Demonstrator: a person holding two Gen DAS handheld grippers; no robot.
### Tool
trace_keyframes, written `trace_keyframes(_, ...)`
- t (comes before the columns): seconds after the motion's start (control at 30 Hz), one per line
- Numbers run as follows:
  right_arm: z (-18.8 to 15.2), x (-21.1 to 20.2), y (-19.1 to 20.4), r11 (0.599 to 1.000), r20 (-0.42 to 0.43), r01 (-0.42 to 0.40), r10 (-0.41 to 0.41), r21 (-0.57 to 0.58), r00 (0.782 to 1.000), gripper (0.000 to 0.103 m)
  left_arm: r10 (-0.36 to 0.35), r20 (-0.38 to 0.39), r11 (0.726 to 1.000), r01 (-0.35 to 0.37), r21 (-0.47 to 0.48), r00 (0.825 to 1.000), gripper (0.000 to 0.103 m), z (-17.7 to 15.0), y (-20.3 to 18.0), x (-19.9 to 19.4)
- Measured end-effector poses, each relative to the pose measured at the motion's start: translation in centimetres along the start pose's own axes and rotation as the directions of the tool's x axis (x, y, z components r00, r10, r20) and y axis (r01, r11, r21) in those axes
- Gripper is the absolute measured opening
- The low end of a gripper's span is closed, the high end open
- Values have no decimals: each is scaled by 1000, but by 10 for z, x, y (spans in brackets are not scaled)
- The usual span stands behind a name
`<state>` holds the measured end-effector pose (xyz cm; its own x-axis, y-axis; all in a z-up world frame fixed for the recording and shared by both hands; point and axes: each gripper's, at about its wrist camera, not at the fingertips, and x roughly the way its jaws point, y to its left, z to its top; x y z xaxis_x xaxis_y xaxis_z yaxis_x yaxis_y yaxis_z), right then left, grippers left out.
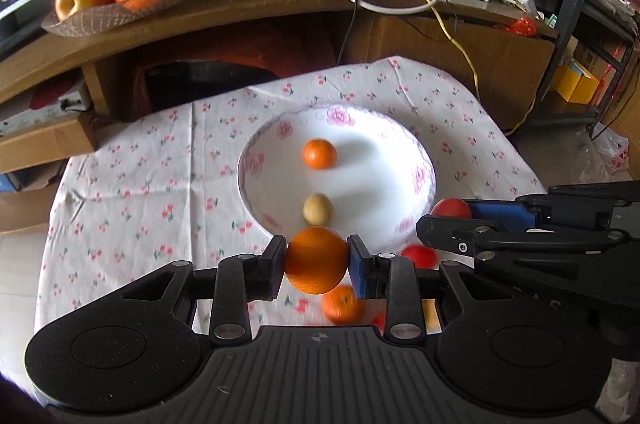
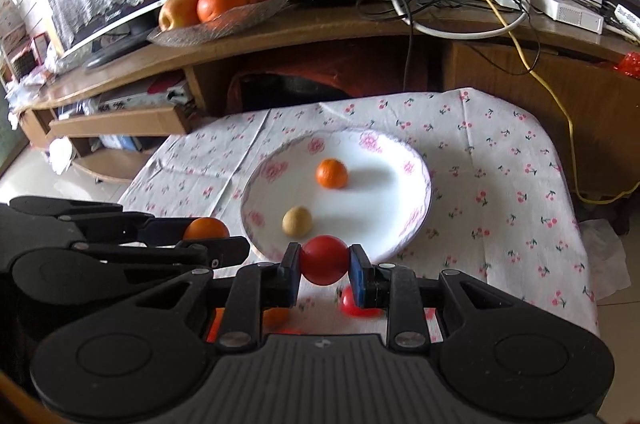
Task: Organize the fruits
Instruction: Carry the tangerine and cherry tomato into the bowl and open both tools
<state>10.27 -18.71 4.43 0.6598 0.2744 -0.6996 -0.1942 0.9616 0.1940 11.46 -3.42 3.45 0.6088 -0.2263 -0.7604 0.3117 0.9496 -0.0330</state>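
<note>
The left gripper [image 1: 317,261] clamps an orange [image 1: 316,260] between its 2 pads, above the floral cloth [image 1: 160,183]. At 12 o'clock from it sits a white flowered bowl [image 1: 416,159] holding a small mandarin [image 1: 319,153] and a tan round fruit [image 1: 317,209], apart from each other. At 3 o'clock the right gripper [image 1: 460,220] grips a red fruit [image 1: 450,208]. Another red fruit [image 1: 420,256] and a second mandarin [image 1: 342,305] lie on the cloth near the held orange.
</note>
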Motion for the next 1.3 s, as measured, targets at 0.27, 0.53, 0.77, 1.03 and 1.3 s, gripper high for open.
trace_keyframes(0.27,14,30,-11,1000,-16,11,-11,0,1000,27,13,-23,1000,-13,-5,1000,39,17,5,30)
trace_keyframes(0.53,20,57,-19,1000,-40,19,-19,1,999,27,24,-53,1000,-25,-13,998,39,23,11,57)
trace_keyframes(0.77,22,70,-21,999,-48,32,-32,-1,998,27,34,-66,999,-36,-27,997,39,23,14,69)
trace_keyframes(1.03,25,76,-26,999,-40,34,-34,17,999,28,29,-50,999,-31,-36,998,40,25,14,71)
trace_keyframes(1.3,27,78,-26,999,-35,41,-40,24,999,28,26,-43,998,-28,-50,999,40,26,17,74)
